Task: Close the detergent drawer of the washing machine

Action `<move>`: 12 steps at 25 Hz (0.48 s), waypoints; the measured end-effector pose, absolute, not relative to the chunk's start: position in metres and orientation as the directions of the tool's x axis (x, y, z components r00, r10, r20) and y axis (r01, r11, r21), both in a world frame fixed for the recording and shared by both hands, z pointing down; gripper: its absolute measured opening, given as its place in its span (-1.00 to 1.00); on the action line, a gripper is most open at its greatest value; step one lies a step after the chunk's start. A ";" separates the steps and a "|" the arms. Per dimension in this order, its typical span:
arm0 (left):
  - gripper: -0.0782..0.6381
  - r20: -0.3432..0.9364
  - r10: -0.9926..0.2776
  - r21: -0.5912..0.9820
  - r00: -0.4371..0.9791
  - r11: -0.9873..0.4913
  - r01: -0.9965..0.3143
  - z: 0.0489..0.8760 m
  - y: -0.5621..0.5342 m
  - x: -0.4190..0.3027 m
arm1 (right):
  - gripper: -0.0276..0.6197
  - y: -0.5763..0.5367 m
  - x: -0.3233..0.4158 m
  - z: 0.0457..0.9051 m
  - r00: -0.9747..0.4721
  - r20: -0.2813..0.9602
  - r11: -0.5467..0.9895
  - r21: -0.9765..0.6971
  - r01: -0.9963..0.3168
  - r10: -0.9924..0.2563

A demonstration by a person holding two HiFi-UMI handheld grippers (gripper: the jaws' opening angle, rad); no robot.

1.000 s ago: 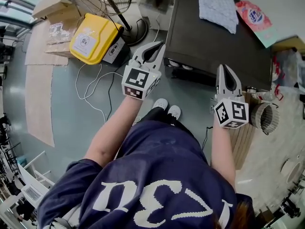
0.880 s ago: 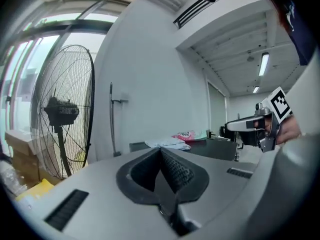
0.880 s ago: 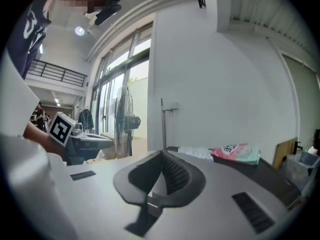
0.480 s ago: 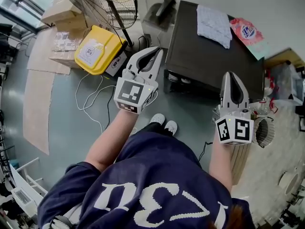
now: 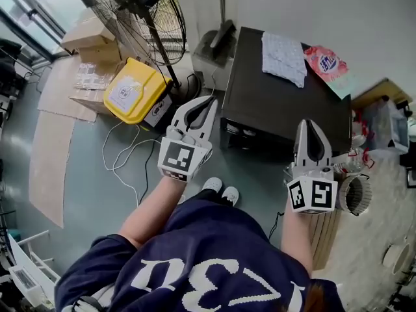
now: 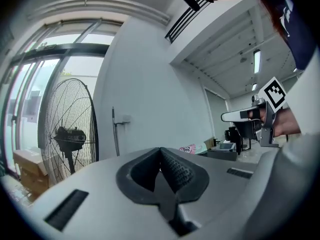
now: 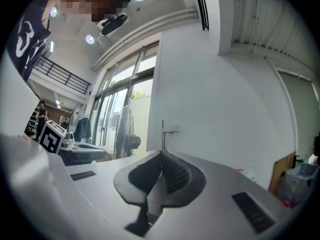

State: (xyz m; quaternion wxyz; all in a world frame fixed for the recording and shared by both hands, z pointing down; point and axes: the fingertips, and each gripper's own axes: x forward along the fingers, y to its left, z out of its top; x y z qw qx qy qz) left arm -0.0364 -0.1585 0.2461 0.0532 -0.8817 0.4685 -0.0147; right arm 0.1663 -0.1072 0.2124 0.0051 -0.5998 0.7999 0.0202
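Note:
The dark washing machine [image 5: 286, 106] stands ahead of me, seen from above. Its front top strip [image 5: 250, 132] shows pale patches; I cannot make out the detergent drawer there. My left gripper [image 5: 208, 101] is held level off the machine's front left corner, jaws shut and empty. My right gripper [image 5: 307, 125] hovers over the front right edge, also shut with nothing in it. In the left gripper view the ribbed pads [image 6: 172, 169] meet, and the right gripper [image 6: 241, 115] shows beyond. The right gripper view has its pads [image 7: 170, 173] pressed together, facing the wall.
A large standing fan [image 5: 143, 15] and a yellow case [image 5: 132, 91] sit left of the machine, with cardboard boxes [image 5: 91, 34] behind. Cables [image 5: 127, 145] trail on the floor. A cloth [image 5: 283, 57] and pink packet [image 5: 327, 64] lie on the machine. A vent hose [image 5: 357, 194] lies at right.
Both grippers have risen together and still point forward, jaws staying shut. The head view has tilted up, so the fan and wall show more.

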 end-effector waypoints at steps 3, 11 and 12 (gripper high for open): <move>-0.73 -0.013 -0.832 -0.098 0.554 -0.551 -0.829 0.249 -0.157 -0.037 | -0.87 -0.107 0.166 0.211 -0.273 -0.030 0.273 0.021 -0.962 -0.961; -0.73 -0.014 -0.829 -0.082 0.560 -0.557 -0.827 0.247 -0.154 -0.032 | -0.87 -0.107 0.162 0.209 -0.280 -0.037 0.279 0.020 -0.960 -0.959; -0.73 -0.017 -0.829 -0.079 0.559 -0.556 -0.827 0.247 -0.154 -0.033 | -0.87 -0.108 0.160 0.209 -0.282 -0.038 0.282 0.019 -0.959 -0.959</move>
